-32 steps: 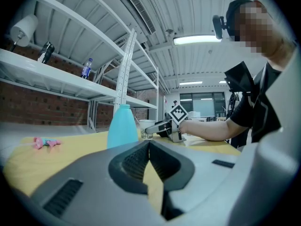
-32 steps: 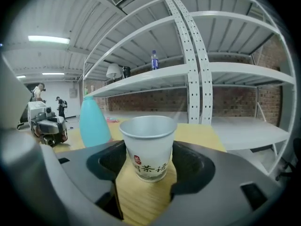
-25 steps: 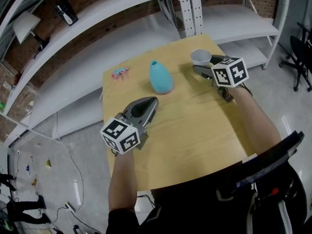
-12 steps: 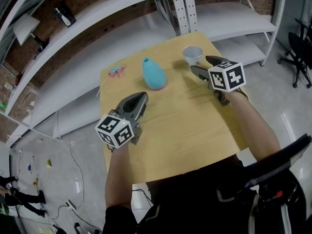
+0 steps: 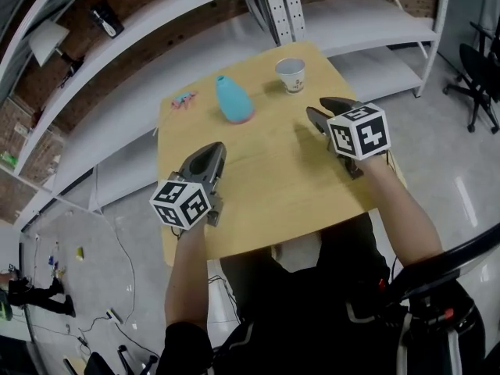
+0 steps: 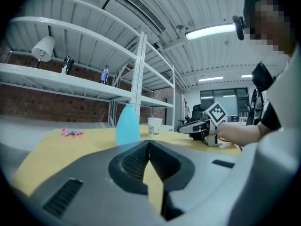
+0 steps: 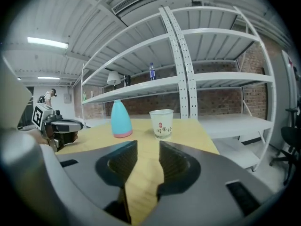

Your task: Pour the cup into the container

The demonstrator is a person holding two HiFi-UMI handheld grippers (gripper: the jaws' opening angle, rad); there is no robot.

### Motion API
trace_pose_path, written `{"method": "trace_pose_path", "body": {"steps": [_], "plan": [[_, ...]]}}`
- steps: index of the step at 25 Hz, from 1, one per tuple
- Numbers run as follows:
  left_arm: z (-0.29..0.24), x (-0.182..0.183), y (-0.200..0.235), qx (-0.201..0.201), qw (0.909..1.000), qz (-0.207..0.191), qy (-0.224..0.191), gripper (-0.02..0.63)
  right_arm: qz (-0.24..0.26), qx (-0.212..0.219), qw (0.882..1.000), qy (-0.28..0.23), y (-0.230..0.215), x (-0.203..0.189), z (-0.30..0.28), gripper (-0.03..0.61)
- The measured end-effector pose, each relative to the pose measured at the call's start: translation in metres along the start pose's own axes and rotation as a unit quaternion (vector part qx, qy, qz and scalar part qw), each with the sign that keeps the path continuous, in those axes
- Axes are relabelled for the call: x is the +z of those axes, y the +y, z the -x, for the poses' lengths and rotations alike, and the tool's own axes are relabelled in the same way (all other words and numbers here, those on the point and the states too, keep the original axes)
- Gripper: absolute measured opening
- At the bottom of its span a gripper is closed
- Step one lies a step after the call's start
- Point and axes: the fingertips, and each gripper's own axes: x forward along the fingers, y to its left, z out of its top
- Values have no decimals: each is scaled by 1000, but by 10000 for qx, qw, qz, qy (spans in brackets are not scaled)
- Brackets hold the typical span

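Note:
A white paper cup stands upright near the far edge of the wooden table. To its left stands the light-blue bottle-shaped container. My right gripper hovers well short of the cup. Its jaws have just been closing and are still open, with only the table showing between them. In the right gripper view the cup and the container lie ahead of this gripper. My left gripper is shut and empty, short of the container.
A small pink object lies at the table's far left corner. White metal shelving runs behind the table. An office chair stands on the floor at right. The table's far edge is just beyond the cup.
My right gripper has drawn back from the cup, which stays upright on the table, and its jaws have narrowed. My left gripper has also pulled back from the container.

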Motion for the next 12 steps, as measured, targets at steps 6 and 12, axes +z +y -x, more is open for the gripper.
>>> {"method": "trace_pose_path", "body": {"steps": [6, 12], "plan": [[35, -12, -54, 204, 9997, -22, -155, 2, 12, -63, 9999, -89, 36, -27, 55, 2], [78, -13, -123, 751, 9963, 241, -354, 0, 25, -121, 9993, -341, 68, -38, 129, 2]]}}
